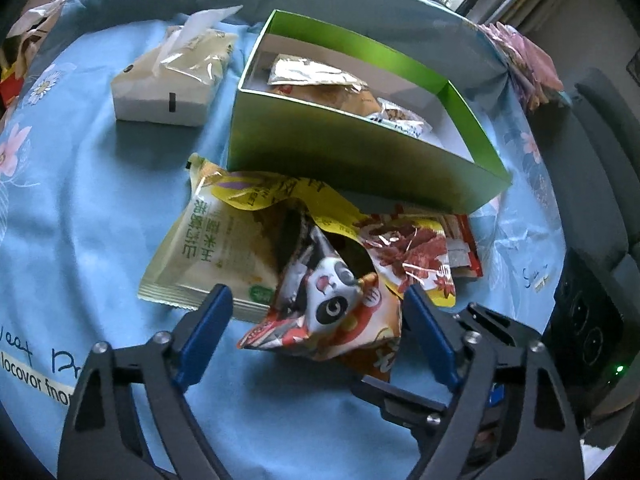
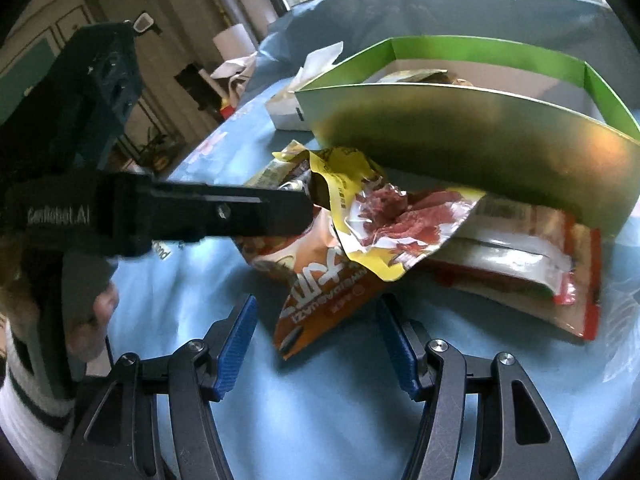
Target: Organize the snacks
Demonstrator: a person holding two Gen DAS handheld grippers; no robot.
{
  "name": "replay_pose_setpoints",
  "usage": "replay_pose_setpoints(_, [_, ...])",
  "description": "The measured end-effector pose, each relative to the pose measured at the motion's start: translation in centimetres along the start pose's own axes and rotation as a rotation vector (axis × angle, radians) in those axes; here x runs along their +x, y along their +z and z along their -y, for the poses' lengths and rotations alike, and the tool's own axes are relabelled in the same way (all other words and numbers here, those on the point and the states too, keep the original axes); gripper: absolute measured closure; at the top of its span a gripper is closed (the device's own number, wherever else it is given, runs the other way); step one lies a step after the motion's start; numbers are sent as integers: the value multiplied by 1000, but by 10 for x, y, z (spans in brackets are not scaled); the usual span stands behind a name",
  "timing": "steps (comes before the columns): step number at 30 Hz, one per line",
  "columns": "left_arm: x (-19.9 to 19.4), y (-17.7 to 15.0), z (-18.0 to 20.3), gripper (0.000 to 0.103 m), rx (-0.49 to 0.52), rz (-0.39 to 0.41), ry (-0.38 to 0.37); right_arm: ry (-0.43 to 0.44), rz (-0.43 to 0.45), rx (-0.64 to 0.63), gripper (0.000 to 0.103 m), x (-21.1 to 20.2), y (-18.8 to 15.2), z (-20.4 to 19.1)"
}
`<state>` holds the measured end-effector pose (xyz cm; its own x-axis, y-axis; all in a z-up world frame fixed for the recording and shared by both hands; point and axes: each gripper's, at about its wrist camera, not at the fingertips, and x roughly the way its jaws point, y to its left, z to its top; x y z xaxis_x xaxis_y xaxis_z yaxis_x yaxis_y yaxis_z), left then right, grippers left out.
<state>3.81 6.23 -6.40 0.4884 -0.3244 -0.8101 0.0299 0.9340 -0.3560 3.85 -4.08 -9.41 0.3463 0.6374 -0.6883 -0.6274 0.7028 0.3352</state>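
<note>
Hovering over the blue tabletop [image 1: 80, 200], we hold the left gripper [image 1: 318, 300] with jaws apart around the panda snack bag [image 1: 332, 304], the right gripper [image 2: 316, 312] open near it, beside the green box [image 1: 360, 152] holding several snack packets [image 1: 320, 80].

Panda snack packet [image 1: 332, 300] between open fingers [image 1: 218, 308]

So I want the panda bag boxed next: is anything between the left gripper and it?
Nothing visible: the panda bag lies topmost, between the open left gripper fingers. The green box wall stands behind it.
</note>
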Motion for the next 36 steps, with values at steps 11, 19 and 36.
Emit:
replay_pose_setpoints(11, [6,0,0,39,-21,-27,-27,7,4,17,41,8,4,1])
replay_pose_setpoints(19, [10,-2,3,39,-18,-41,-9,28,6,44,54,8,6,6])
replay_pose_setpoints(36, [-26,-30,2,39,7,16,11,117,17,24,64,-6,-8,-22])
